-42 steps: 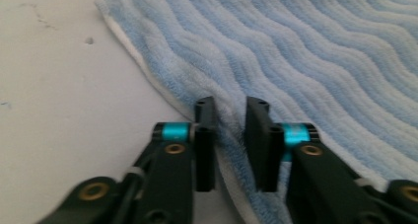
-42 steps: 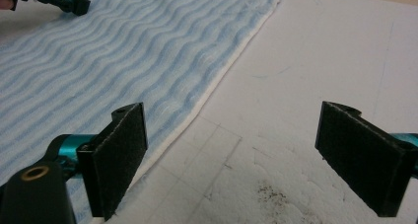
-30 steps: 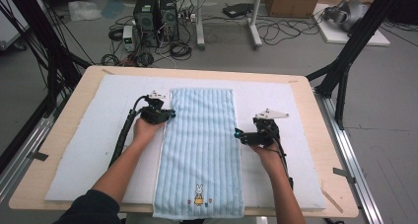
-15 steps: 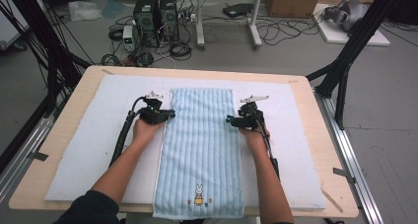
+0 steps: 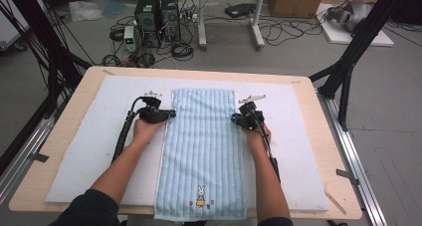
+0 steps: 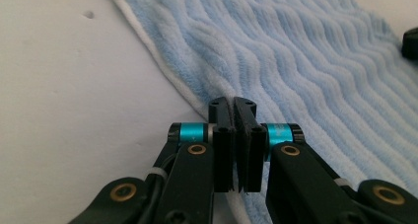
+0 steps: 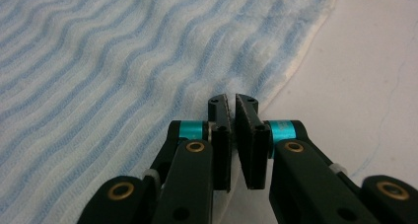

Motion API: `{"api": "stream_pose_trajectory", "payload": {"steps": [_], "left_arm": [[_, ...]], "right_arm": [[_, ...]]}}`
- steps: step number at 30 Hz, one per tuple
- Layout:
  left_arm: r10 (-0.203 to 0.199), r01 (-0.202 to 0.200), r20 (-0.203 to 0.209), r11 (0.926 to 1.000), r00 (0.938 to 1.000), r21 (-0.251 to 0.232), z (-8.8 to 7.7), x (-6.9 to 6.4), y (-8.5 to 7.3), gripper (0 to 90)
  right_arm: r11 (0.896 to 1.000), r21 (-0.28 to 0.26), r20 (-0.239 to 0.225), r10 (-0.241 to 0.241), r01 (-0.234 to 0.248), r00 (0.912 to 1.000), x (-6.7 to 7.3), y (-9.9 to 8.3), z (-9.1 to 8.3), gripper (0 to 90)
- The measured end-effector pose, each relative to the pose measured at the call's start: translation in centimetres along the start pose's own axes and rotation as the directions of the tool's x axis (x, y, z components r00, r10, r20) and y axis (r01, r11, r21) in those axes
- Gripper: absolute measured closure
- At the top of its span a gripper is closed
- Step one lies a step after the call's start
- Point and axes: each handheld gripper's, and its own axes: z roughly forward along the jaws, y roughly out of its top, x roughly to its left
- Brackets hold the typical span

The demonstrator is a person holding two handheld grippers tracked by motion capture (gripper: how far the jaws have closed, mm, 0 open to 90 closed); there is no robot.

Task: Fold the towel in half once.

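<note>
A light blue ribbed towel [image 5: 201,146] lies flat lengthwise on the white mat [image 5: 94,141], with a small rabbit picture near its front end. My left gripper [image 5: 171,114] is at the towel's left edge, jaws pressed together on the white hem [image 6: 197,98], which runs in under the tips [image 6: 232,101]. My right gripper [image 5: 234,118] is at the opposite edge, level with the left one. Its jaws have just been closing and now stand together [image 7: 232,98] on the towel's [image 7: 98,61] edge, which passes under them.
The mat covers most of a wooden table [image 5: 331,151]. Black frame posts [image 5: 348,61] stand at both far corners. Computer boxes [image 5: 157,12] and cables lie on the floor beyond the far edge.
My right gripper has moved left and away from me, from the bare mat to the towel's right edge, and its jaws have shut there. The left gripper has stayed put.
</note>
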Motion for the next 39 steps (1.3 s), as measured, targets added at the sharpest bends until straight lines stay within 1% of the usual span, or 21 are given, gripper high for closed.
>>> {"api": "stream_pose_trajectory", "payload": {"steps": [1,2,4,5,7,8,11,15,16,18,19,20,21,23,27,28,29,31,34,37,39], "left_arm": [[-0.018,0.018,0.006,0.9998,0.9998,-0.006,0.0,0.3,0.2,86.3],[-0.030,0.030,0.009,0.9995,0.9995,-0.014,0.0,0.4,0.4,86.3],[-0.033,0.034,0.013,0.9982,0.9994,-0.050,-0.2,0.7,1.1,86.3],[-0.027,0.028,0.018,0.9976,0.9995,-0.063,-0.3,0.8,1.4,86.2],[0.000,0.003,0.028,0.9950,0.9996,-0.099,-0.8,0.8,1.9,86.1],[0.017,-0.013,0.034,0.9945,0.9993,-0.104,-1.0,0.8,1.9,86.1],[0.033,-0.029,0.049,0.9959,0.9983,-0.086,-1.5,0.7,1.9,85.9],[0.064,-0.057,0.060,0.9922,0.9961,-0.111,-2.6,0.1,1.5,85.9],[0.073,-0.065,0.064,0.9914,0.9953,-0.113,-2.9,-0.1,1.4,85.9],[0.079,-0.072,0.079,0.9926,0.9937,-0.098,-3.5,-0.4,1.5,85.8],[0.092,-0.083,0.080,0.9909,0.9926,-0.106,-3.8,-0.6,1.4,85.8],[0.103,-0.092,0.078,0.9877,0.9916,-0.126,-4.1,-0.9,1.3,85.8],[0.104,-0.092,0.082,0.9865,0.9912,-0.135,-4.4,-1.1,1.1,85.8],[0.121,-0.109,0.086,0.9858,0.9890,-0.128,-4.9,-1.6,0.8,85.9],[0.139,-0.122,0.114,0.9826,0.9838,-0.140,-5.9,-2.3,-0.6,85.8],[0.151,-0.136,0.115,0.9818,0.9818,-0.133,-6.1,-2.5,-0.9,85.8],[0.168,-0.152,0.116,0.9792,0.9791,-0.135,-6.4,-2.7,-1.3,85.8],[0.164,-0.146,0.125,0.9791,0.9784,-0.141,-6.8,-2.8,-1.9,85.8],[0.156,-0.137,0.142,0.9809,0.9775,-0.139,-7.3,-3.0,-2.8,85.7],[0.163,-0.145,0.155,0.9816,0.9743,-0.124,-7.6,-3.3,-3.8,85.6],[0.165,-0.145,0.162,0.9813,0.9729,-0.127,-7.8,-3.6,-4.3,85.4]], "right_arm": [[1.000,-0.001,-0.003,0.013,-0.013,0.9999,-0.2,0.2,0.0,85.2],[1.000,-0.018,0.000,0.018,-0.018,0.9998,-0.4,0.3,0.1,85.2],[0.998,-0.053,0.000,0.024,-0.024,0.9997,-0.5,0.8,-0.1,85.2],[0.997,-0.077,0.008,0.013,-0.013,0.9999,-0.5,1.1,-0.2,85.2],[0.993,-0.119,-0.004,0.021,-0.021,0.9998,-0.5,1.2,-0.6,85.2],[0.992,-0.121,-0.010,0.017,-0.018,0.9998,-0.5,1.2,-0.8,85.2],[0.991,-0.133,-0.032,0.008,-0.012,0.9995,-0.4,1.1,-1.3,85.2],[0.989,-0.146,-0.053,0.014,-0.022,0.9985,-0.2,0.8,-2.0,85.2],[0.989,-0.145,-0.061,0.015,-0.024,0.9980,-0.1,0.7,-2.1,85.2],[0.988,-0.151,-0.069,0.012,-0.023,0.9976,0.1,0.5,-2.6,85.2],[0.988,-0.152,-0.074,0.010,-0.021,0.9972,0.2,0.4,-2.8,85.1],[0.988,-0.155,-0.079,0.006,-0.018,0.9969,0.4,0.2,-3.1,85.1],[0.987,-0.157,-0.083,0.000,-0.013,0.9965,0.5,0.1,-3.3,85.1],[0.986,-0.167,-0.094,-0.008,-0.008,0.9956,0.8,-0.4,-3.8,85.1],[0.983,-0.185,-0.113,-0.008,-0.013,0.9936,1.1,-1.7,-5.0,85.2],[0.983,-0.182,-0.118,-0.011,-0.011,0.9930,1.2,-1.9,-5.2,85.2],[0.987,-0.162,-0.126,-0.009,-0.012,0.9920,1.4,-2.1,-5.4,85.1],[0.982,-0.187,-0.123,-0.028,0.004,0.9920,1.8,-2.5,-6.0,85.1],[0.983,-0.183,-0.140,-0.032,0.005,0.9896,2.4,-3.1,-6.6,85.2],[0.985,-0.174,-0.147,-0.043,0.017,0.9882,2.8,-4.0,-6.8,85.1],[0.985,-0.169,-0.148,-0.044,0.019,0.9880,3.1,-4.6,-6.9,85.1]]}}
